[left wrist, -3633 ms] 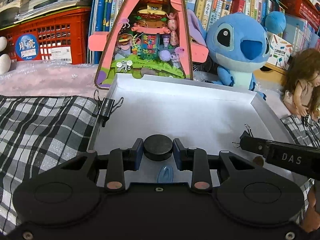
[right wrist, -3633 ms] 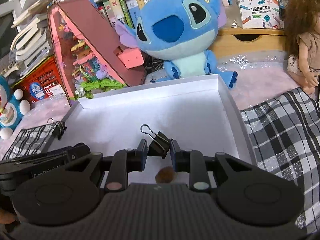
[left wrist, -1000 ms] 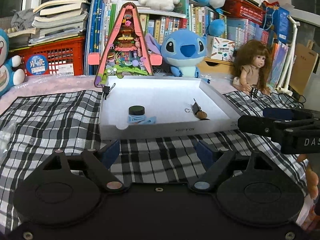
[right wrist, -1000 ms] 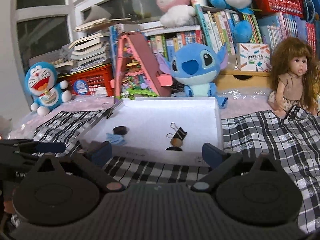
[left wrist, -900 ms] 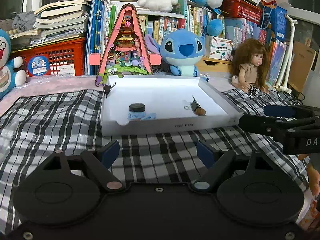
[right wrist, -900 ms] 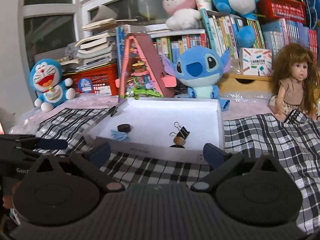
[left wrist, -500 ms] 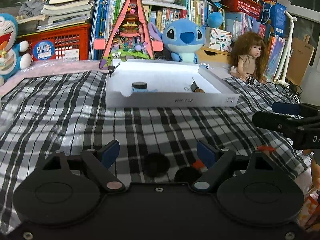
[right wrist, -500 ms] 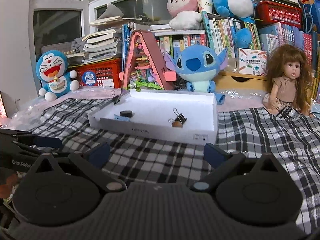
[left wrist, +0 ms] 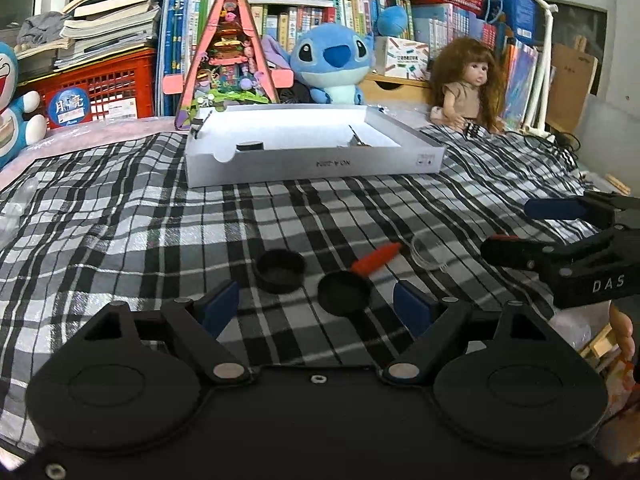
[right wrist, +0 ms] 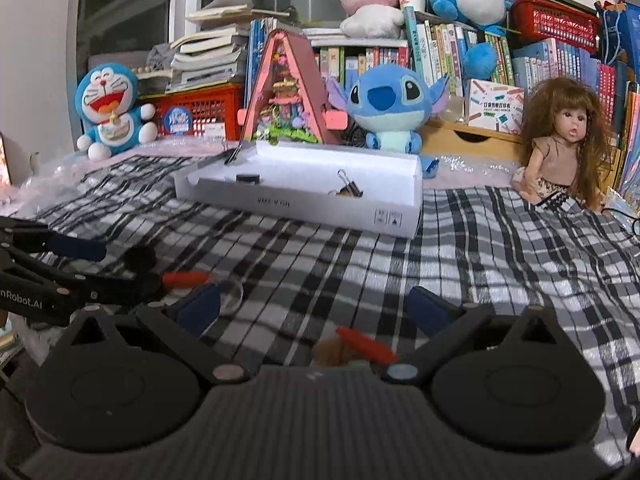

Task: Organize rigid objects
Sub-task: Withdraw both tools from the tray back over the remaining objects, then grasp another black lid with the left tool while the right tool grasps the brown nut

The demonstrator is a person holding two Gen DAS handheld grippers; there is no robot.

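A: While the left tool (left wrist: 316,306) hangs low over the checked cloth (left wrist: 120,216), what sits between its blue pads?
B: Nothing is gripped. Its jaws stand wide apart, and ahead of them, near the front edge of the worktop, lie a black cap (left wrist: 280,270), a black disc (left wrist: 344,294) just to its right, and an orange-red piece (left wrist: 376,258) touching the disc's far side.

A: And further right?
B: A small clear lid (left wrist: 430,252) lies on the cloth beside the orange-red piece, and past it the right tool (right wrist: 314,308) reaches in from the right edge. It too is spread wide and empty; in its own view a red piece (right wrist: 366,346) and something brown and blurred (right wrist: 332,354) lie just under its body.

A: Where is the white box (left wrist: 320,168)?
B: Toward the back edge of the worktop, roughly central, well apart from both tools. Inside it, a black puck (left wrist: 250,146) sits at the left and a binder clip (right wrist: 348,188) at the right; another clip (left wrist: 198,126) bites its back left corner.

A: Behind it?
B: A blue plush (left wrist: 332,64) and, near the back right corner, a doll (left wrist: 466,84).
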